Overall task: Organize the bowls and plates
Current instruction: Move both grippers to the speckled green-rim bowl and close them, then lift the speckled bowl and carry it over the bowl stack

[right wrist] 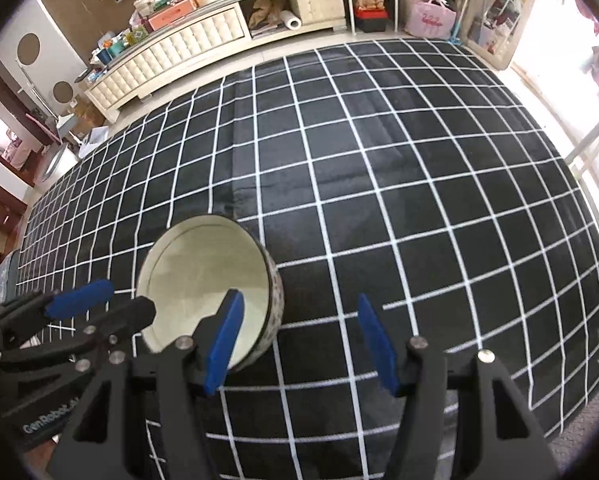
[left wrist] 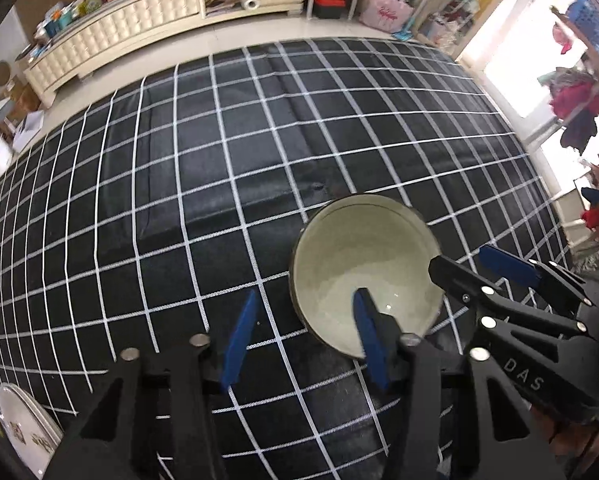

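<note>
Far left, a white plate (left wrist: 23, 426) with small printed pictures peeks over the edge of the black checked cloth (left wrist: 219, 180). Next comes the left gripper (left wrist: 305, 338), pointing steeply down, its blue fingers (left wrist: 241, 336) spread, one outside the bowl (left wrist: 365, 272) and one over its inside (pressing the wall? cannot tell). The pale bowl sits upright on the cloth between both tools. To the right, the right gripper (right wrist: 299, 344) hangs with fingers (right wrist: 375, 344) spread wide, one over the bowl's rim, nothing pinched.
</note>
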Demonstrator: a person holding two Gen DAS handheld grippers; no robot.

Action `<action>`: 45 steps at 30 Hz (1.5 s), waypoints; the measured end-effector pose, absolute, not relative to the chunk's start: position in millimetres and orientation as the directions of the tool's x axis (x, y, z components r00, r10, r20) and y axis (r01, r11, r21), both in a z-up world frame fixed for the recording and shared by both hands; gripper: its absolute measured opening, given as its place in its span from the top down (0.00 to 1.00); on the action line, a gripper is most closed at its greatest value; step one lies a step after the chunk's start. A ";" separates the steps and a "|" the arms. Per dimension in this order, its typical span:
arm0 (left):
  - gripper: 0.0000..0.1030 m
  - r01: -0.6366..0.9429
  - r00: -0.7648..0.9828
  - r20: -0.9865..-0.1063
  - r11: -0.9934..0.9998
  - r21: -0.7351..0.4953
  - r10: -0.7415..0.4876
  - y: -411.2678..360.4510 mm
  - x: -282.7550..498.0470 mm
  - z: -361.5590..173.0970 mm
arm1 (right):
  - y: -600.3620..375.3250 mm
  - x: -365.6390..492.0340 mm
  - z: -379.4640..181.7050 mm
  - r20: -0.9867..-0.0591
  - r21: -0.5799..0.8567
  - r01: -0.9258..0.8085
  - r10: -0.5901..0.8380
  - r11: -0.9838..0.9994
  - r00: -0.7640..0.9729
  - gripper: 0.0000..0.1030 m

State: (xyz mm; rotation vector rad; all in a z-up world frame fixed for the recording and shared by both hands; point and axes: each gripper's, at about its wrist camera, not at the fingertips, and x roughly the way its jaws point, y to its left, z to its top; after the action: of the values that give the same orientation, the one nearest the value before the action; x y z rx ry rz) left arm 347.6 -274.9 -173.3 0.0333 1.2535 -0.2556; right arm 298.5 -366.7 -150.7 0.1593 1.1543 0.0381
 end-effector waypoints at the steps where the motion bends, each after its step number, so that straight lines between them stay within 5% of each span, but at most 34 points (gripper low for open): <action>1: 0.62 0.207 0.277 -0.945 0.971 -0.120 -0.175 -275.7 348.7 -177.4 | -364.6 298.9 -152.0 -0.909 0.139 0.050 0.108 0.989 0.402 0.40; 7: 0.85 0.227 0.241 -0.956 0.967 -0.113 -0.168 -279.9 349.1 -195.0 | -356.2 301.5 -163.4 -0.918 0.141 0.027 0.120 0.990 0.379 0.61; 16: 0.87 0.225 0.252 -0.953 0.968 -0.111 -0.168 -272.3 354.6 -204.2 | -350.9 303.7 -167.5 -0.918 0.151 0.006 0.137 0.989 0.373 0.85; 29: 0.90 0.199 0.236 -0.957 0.973 -0.119 -0.165 -280.9 350.3 -202.3 | -347.8 301.5 -162.1 -0.922 0.120 0.055 0.091 0.991 0.378 0.89; 45: 0.90 0.147 0.325 -0.934 0.984 -0.104 -0.147 -214.1 286.0 -132.8 | -288.2 263.5 -110.2 -0.895 0.112 -0.033 0.115 0.993 0.430 0.90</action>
State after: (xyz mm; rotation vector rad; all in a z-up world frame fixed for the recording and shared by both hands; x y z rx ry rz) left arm 286.0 -214.1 -132.8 -0.0003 1.2244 -0.1931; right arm 263.5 -288.2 -110.2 0.0819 1.1229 0.0924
